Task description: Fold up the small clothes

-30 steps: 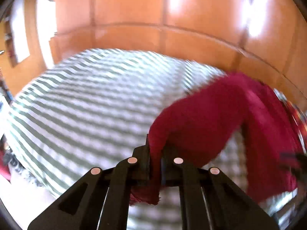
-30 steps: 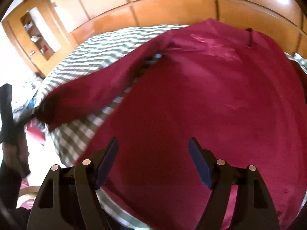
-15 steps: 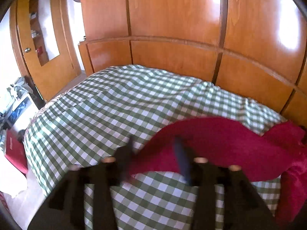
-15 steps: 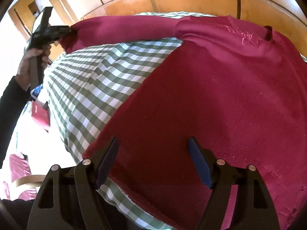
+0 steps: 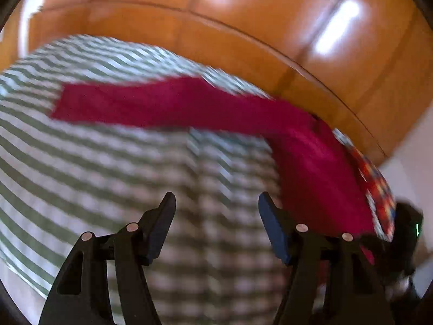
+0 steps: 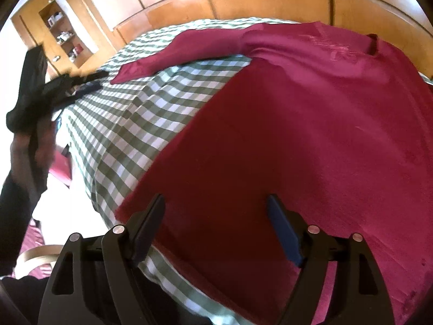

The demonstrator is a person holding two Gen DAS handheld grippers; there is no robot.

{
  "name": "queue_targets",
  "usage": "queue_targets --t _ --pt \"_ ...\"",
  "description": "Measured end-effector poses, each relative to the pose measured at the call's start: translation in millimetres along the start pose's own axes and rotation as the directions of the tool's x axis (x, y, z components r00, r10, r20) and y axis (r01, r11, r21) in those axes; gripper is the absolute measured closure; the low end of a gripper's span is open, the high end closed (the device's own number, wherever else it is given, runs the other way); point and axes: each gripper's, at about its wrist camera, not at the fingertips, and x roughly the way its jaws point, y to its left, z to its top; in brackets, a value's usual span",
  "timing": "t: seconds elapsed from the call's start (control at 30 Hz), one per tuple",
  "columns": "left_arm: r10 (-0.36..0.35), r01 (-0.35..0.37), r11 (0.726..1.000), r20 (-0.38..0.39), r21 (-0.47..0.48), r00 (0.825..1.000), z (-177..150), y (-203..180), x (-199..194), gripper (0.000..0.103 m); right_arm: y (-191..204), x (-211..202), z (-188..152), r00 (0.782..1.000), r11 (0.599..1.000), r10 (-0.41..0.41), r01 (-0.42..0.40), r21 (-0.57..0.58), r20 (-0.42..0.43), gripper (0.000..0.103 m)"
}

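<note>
**No readable text in either view**

You have no legible lettering, label, brand or number to note here. The red shirt (image 6: 311, 135) carries a faint pale mark on its chest near the collar, too smeared for you to read as words. The left wrist view is motion-blurred throughout. Items on the wooden cabinet shelves (image 6: 65, 35) are too small to make out.

The left wrist view is smeared by motion: the bed (image 5: 113, 162)'s checks blur into stripes, and the red garment (image 5: 311, 162)'s sleeve edges are soft. A multicoloured cloth (image 5: 379, 189) at the bed's right edge is unidentifiable. The right wrist view crops the garment's right side.
</note>
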Motion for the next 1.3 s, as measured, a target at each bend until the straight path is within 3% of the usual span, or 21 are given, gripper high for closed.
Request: queue_targets --t 0.1,0.17,0.23,0.33,0.4,0.43,0.47,0.57,0.73,0.8,0.83,0.87,0.93,1.03,1.07,1.13,1.23,1.3 --pt "-0.097 0.099 0.995 -0.065 0.028 0.993 -23 -23 6 0.043 -11 -17 -8 1.0 1.0 -0.005 0.004 0.029 0.016 0.026" --pt "-0.185 0.188 0.982 -0.111 0.017 0.976 -35 -36 11 0.043 -14 -28 -15 1.0 1.0 -0.009 0.009 0.025 0.023 0.026" --pt "-0.215 0.221 0.975 -0.144 0.026 0.966 -45 -49 16 0.043 -17 -37 -27 1.0 1.0 -0.022 0.021 0.01 0.013 0.026" --pt "-0.223 0.234 0.972 -0.19 0.035 0.956 -54 -63 34 0.044 -21 -35 -39 0.999 0.999 -0.04 0.04 0.005 -0.01 0.026" --pt "-0.209 0.224 0.974 -0.239 0.037 0.948 -60 -72 52 0.066 -25 -30 -45 0.999 0.999 -0.041 0.042 0.018 -0.025 0.026" --pt "-0.208 0.227 0.973 -0.261 0.043 0.943 -62 -77 58 0.089 -25 -27 -47 0.999 0.999 -0.041 0.042 0.022 -0.025 0.026" --pt "-0.203 0.227 0.972 -0.272 0.06 0.941 -64 -81 62 0.092 -25 -25 -48 0.999 0.999 -0.043 0.044 0.023 -0.025 0.026" --pt "-0.171 0.207 0.969 -0.239 0.134 0.956 -62 -94 55 0.096 -23 -21 -46 1.0 0.999 -0.022 0.023 0.038 -0.014 0.026" --pt "-0.13 0.167 0.973 -0.225 0.158 0.966 -57 -74 26 0.099 -2 -14 -46 0.997 0.998 0.061 -0.063 -0.032 -0.053 0.026" --pt "-0.086 0.126 0.981 -0.254 0.146 0.963 -65 -67 31 0.098 11 -8 -50 0.995 0.994 0.067 -0.073 -0.075 -0.076 0.026" --pt "-0.073 0.109 0.986 -0.261 0.124 0.963 -66 -61 33 0.086 15 -7 -51 0.995 0.994 0.059 -0.066 -0.088 -0.078 0.026" --pt "-0.077 0.101 0.991 -0.247 0.086 0.966 -66 -54 33 0.067 17 -7 -50 0.995 0.993 0.055 -0.062 -0.095 -0.08 0.026" --pt "-0.068 0.067 0.998 -0.159 -0.012 0.985 -54 -35 24 0.055 14 -11 -44 0.994 0.993 0.078 -0.084 -0.079 -0.081 0.026" --pt "0.021 -0.027 0.994 -0.066 -0.104 0.998 -29 -1 15 0.055 9 -26 -33 0.995 0.993 0.096 -0.098 -0.063 -0.036 0.026" --pt "0.092 -0.097 0.985 -0.04 -0.145 0.995 -18 17 12 0.055 8 -31 -28 0.996 0.994 0.092 -0.093 -0.061 -0.017 0.026" --pt "0.163 -0.161 0.962 -0.01 -0.219 0.987 -5 46 6 0.054 4 -36 -19 0.997 0.996 0.072 -0.071 -0.049 0.024 0.026" --pt "0.316 -0.286 0.913 0.061 -0.291 0.947 19 86 -10 0.041 -5 -34 -3 0.997 0.999 0.038 -0.038 -0.001 0.07 0.026" --pt "0.374 -0.327 0.887 0.091 -0.327 0.923 36 113 -16 0.039 -11 -27 7 0.996 0.999 0.027 -0.03 0.032 0.08 0.026"
